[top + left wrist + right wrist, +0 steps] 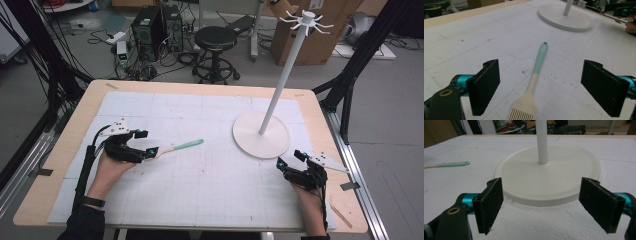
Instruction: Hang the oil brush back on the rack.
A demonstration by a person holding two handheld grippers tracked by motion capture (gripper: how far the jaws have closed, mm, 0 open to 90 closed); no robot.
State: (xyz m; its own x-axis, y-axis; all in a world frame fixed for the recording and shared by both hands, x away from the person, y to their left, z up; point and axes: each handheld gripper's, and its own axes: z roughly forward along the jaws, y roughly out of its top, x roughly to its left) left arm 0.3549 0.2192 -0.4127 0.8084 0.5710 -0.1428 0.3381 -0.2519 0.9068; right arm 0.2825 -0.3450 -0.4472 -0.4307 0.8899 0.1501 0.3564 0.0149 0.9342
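Left tongs (pixel 541 87) open wide, jaws either side of the spatula (pixel 534 82) at lower centre, flat on the worktop (pixel 474 32). Close on the cream neck w/ jaws square, low to the mat. Right tongs (pixel 541 205) open too, idle before the stand base (pixel 549 175). Plenty of free room btwn; worktop edges far off.

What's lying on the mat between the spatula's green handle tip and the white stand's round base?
Nothing: in the high view the spatula tip and the stand base are parted by bare gridded mat.
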